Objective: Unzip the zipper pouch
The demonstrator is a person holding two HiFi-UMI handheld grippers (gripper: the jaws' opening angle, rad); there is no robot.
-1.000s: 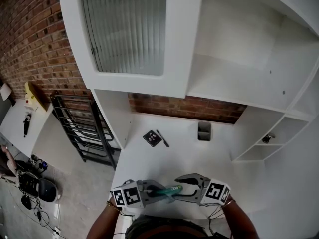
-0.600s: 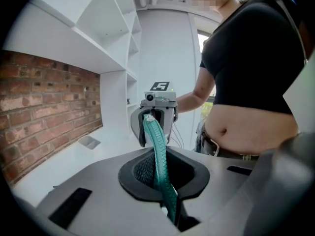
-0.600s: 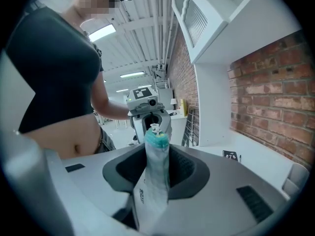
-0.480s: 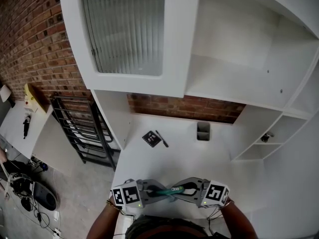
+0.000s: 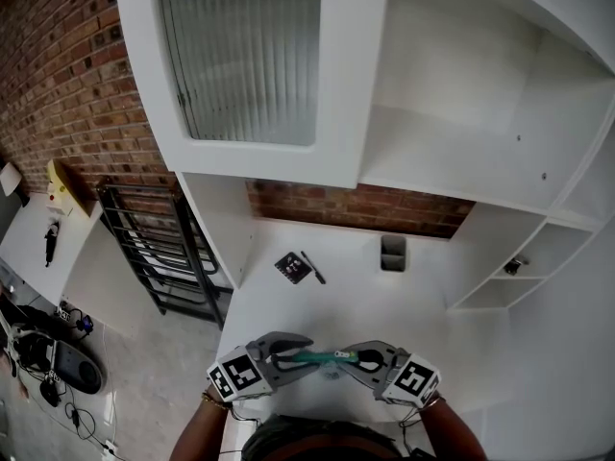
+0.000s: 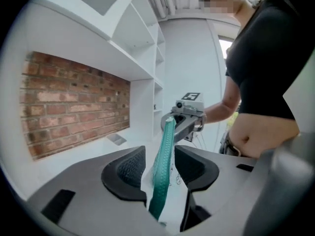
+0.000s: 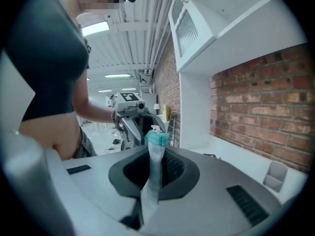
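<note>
A teal-edged zipper pouch hangs stretched between both grippers over the near edge of the white desk. My right gripper is shut on one end of it; in the right gripper view the pouch sticks up from the closed jaws of that gripper. My left gripper has just been opening. In the left gripper view the pouch's teal edge runs between the parted pads of that gripper, with gaps on both sides. Each gripper faces the other.
A grey holder, a black marker card and a pen lie at the back of the desk by the brick wall. A cabinet with a ribbed glass door hangs overhead. White shelves stand right, a black rack left.
The right gripper's jaws closed on the pouch's end. The left gripper, which held the other end, opened its jaws and tilted upward a little.
</note>
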